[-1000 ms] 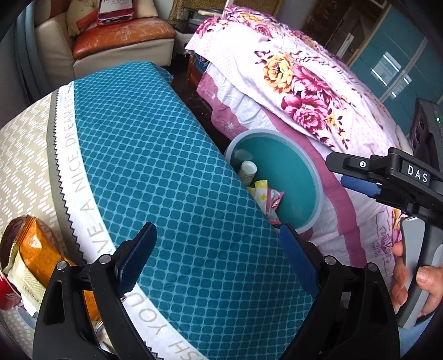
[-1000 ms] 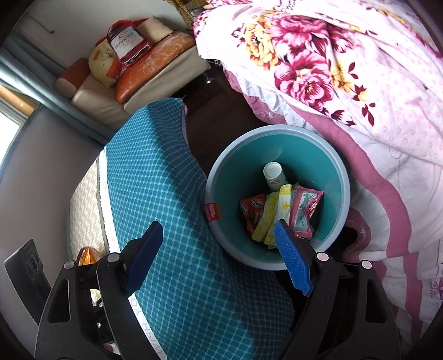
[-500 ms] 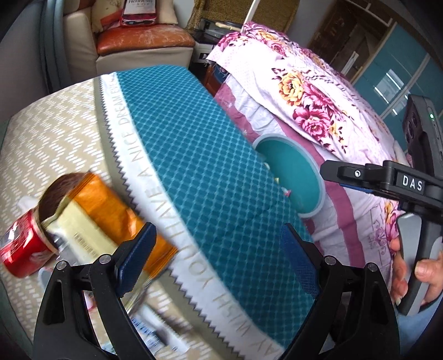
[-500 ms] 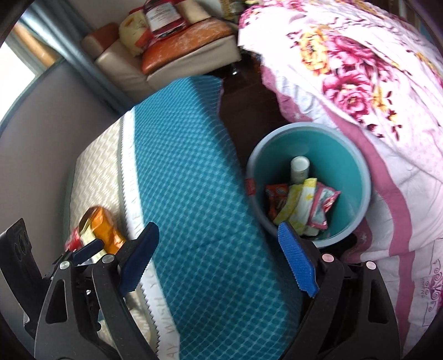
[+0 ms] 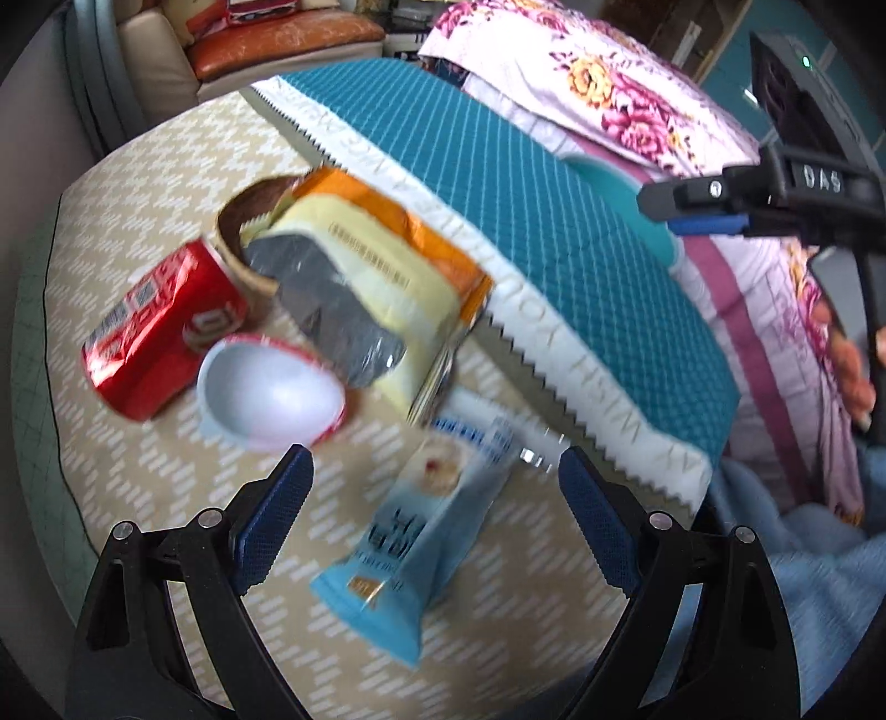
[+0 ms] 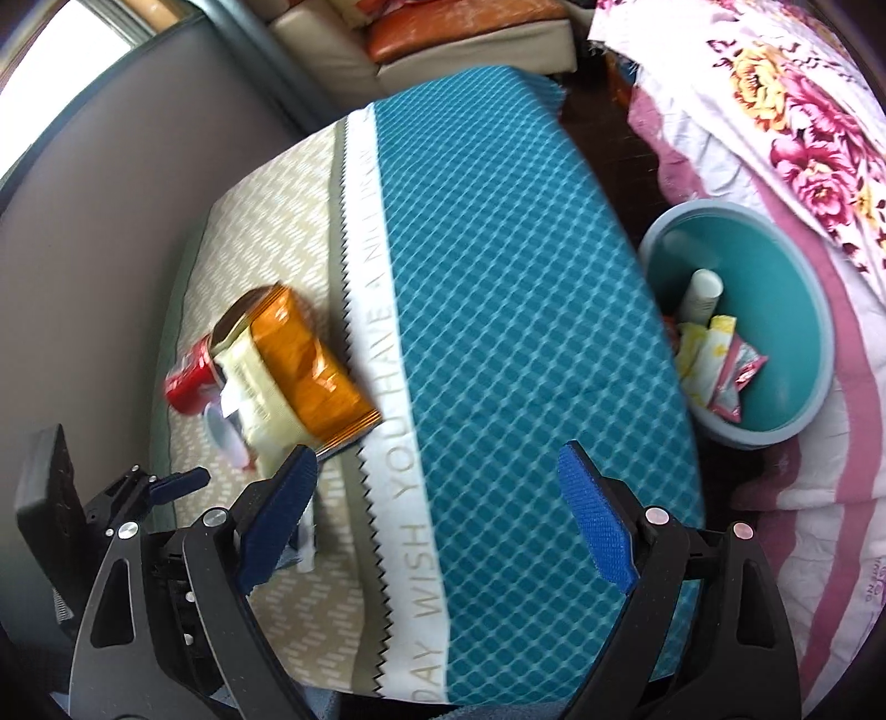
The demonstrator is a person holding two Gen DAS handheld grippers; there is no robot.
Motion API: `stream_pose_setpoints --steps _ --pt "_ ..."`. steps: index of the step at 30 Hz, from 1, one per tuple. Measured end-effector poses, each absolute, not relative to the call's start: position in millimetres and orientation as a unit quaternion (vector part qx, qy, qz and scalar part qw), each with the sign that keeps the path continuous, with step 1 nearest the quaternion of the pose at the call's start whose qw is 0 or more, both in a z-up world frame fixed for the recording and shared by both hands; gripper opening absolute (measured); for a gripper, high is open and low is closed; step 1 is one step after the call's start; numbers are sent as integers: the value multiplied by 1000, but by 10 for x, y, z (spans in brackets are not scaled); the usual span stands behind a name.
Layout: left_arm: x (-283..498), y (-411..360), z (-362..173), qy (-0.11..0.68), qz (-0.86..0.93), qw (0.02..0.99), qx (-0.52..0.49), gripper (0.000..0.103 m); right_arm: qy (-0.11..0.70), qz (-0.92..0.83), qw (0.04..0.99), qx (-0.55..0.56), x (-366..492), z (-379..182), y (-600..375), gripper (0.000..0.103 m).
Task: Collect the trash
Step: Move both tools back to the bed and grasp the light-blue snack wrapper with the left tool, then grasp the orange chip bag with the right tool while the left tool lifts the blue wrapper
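Observation:
In the left wrist view my left gripper [image 5: 434, 482] is open and empty above a light blue snack wrapper [image 5: 412, 554] on the beige cloth. Beyond it lie a white cup [image 5: 271, 396], a red can [image 5: 160, 332], an orange-and-cream bag [image 5: 382, 277] and a brown cup [image 5: 249, 216]. My right gripper [image 6: 437, 487] is open and empty over the teal cloth; it also shows in the left wrist view [image 5: 709, 207]. The teal bin [image 6: 775, 343] at right holds wrappers [image 6: 720, 365] and a white tube [image 6: 700, 296]. The orange bag [image 6: 299, 360] and can [image 6: 191, 382] show at left.
A table under teal and beige cloth [image 6: 498, 310] carries the trash. A floral bed quilt [image 6: 792, 111] lies right of the bin. A sofa with an orange cushion [image 5: 282, 39] stands at the back. A grey wall [image 6: 99, 232] runs along the left.
Both grippers have swung left, away from the bin. My left gripper now hangs over the trash pile, with the blue wrapper newly in view between its fingers. Both stay open.

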State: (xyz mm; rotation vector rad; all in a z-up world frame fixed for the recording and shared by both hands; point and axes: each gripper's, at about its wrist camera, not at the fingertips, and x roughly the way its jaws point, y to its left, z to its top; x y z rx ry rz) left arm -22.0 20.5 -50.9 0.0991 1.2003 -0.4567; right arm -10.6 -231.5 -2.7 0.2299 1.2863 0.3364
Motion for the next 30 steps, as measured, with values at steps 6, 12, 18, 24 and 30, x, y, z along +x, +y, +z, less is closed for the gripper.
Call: stream_pose_setpoints --steps 6,12,18,24,30 --pt "-349 349 -729 575 -203 790 62 91 608 167 770 99 -189 -106 -2169 84" --pt "-357 354 -881 579 -207 785 71 90 614 172 764 96 -231 -169 -2101 84" --pt "-323 282 -923 568 -205 793 83 65 618 174 760 96 -205 -203 -2084 84" --pt "-321 423 -828 566 -195 801 32 21 617 183 760 90 -129 -227 -2011 84" --pt "-476 617 -551 545 -194 816 -9 20 612 200 761 83 -3 -231 -1908 84"
